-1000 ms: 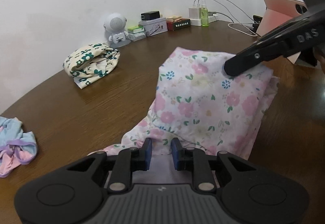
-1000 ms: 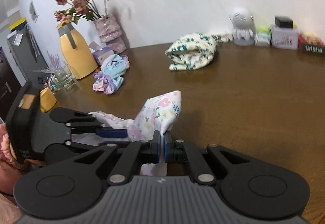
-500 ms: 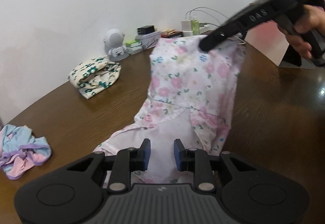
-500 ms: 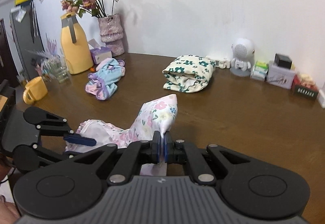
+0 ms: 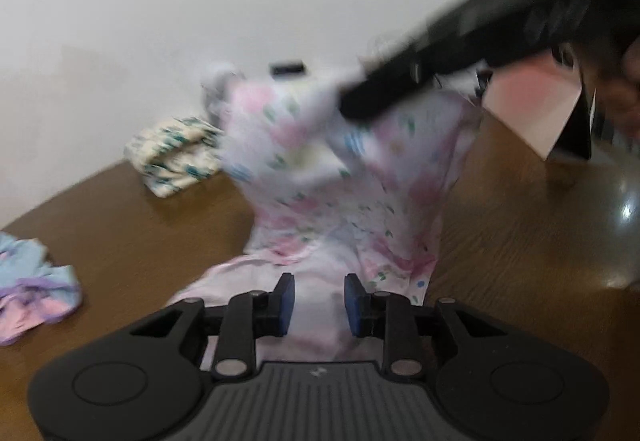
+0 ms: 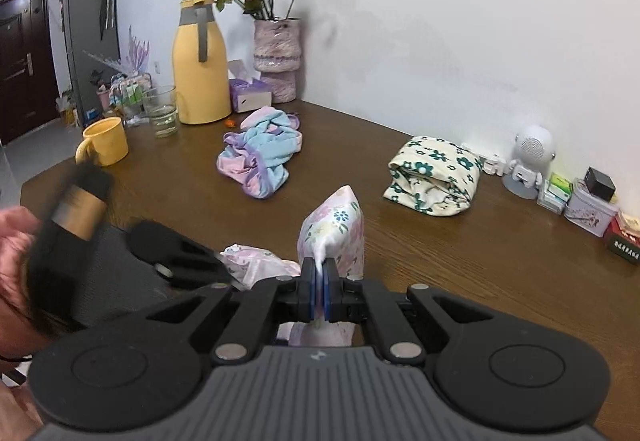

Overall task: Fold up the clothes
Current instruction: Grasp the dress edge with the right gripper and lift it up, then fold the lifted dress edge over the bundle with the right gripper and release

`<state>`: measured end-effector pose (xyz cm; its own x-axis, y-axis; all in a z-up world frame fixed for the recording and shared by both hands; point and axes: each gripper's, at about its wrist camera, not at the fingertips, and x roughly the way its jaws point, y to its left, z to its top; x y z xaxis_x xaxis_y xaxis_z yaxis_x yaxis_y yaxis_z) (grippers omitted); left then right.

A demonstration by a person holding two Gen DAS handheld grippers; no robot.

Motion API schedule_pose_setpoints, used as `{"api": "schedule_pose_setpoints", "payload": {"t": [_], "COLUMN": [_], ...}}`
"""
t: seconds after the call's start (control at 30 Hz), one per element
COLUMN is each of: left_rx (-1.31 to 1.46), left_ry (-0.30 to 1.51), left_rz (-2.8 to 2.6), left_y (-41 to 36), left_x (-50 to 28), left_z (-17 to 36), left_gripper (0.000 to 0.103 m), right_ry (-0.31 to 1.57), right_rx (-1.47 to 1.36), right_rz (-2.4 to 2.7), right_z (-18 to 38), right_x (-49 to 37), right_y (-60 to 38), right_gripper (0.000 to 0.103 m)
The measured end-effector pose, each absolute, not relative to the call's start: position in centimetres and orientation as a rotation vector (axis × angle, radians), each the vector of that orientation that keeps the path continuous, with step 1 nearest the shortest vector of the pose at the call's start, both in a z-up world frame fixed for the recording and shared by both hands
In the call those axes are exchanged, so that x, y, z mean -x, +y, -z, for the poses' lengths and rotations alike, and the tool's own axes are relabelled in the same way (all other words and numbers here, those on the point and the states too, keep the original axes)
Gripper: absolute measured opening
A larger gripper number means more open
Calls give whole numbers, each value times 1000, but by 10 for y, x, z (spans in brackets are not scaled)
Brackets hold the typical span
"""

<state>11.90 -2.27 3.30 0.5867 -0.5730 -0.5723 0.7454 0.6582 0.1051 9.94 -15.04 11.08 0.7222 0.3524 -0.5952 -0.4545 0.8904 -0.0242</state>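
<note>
A pink floral garment (image 5: 344,193) hangs stretched between my two grippers above the brown table (image 6: 480,261). My right gripper (image 6: 320,291) is shut on a raised corner of the garment (image 6: 336,225); in the left wrist view it shows as a blurred black arm (image 5: 360,109) holding the cloth's top. My left gripper (image 5: 319,301) stands low at the garment's pale lower end. Its blue pads are apart, and the cloth runs loosely between them without being pinched. The left tool's black frame (image 6: 176,253) appears blurred in the right wrist view, with a hand behind it.
A folded cream cloth with green flowers (image 6: 434,177) and a crumpled blue and pink garment (image 6: 260,157) lie farther back. A yellow jug (image 6: 198,65), flower vase (image 6: 276,57), glass (image 6: 162,113) and mug (image 6: 106,141) stand at the left end. A white robot figure (image 6: 530,161) and tins (image 6: 588,205) line the wall.
The right gripper has lifted the garment's corner well off the table and rolled, pulling the cloth upright. The left pads have spread wider around the lower end.
</note>
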Motion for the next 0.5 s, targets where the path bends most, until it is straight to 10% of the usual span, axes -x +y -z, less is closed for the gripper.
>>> {"api": "schedule_pose_setpoints", "payload": {"t": [0.5], "left_rx": [-276], "left_ry": [642], "left_rz": [760], "left_y": [19], "left_x": [-126], "left_z": [-1], "left_gripper": [25], "right_ry": [705], "right_rx": [213], "right_rz": [-541], "right_z": [-84], "right_x": [-95], "right_y": [-76], "right_gripper": [3]}}
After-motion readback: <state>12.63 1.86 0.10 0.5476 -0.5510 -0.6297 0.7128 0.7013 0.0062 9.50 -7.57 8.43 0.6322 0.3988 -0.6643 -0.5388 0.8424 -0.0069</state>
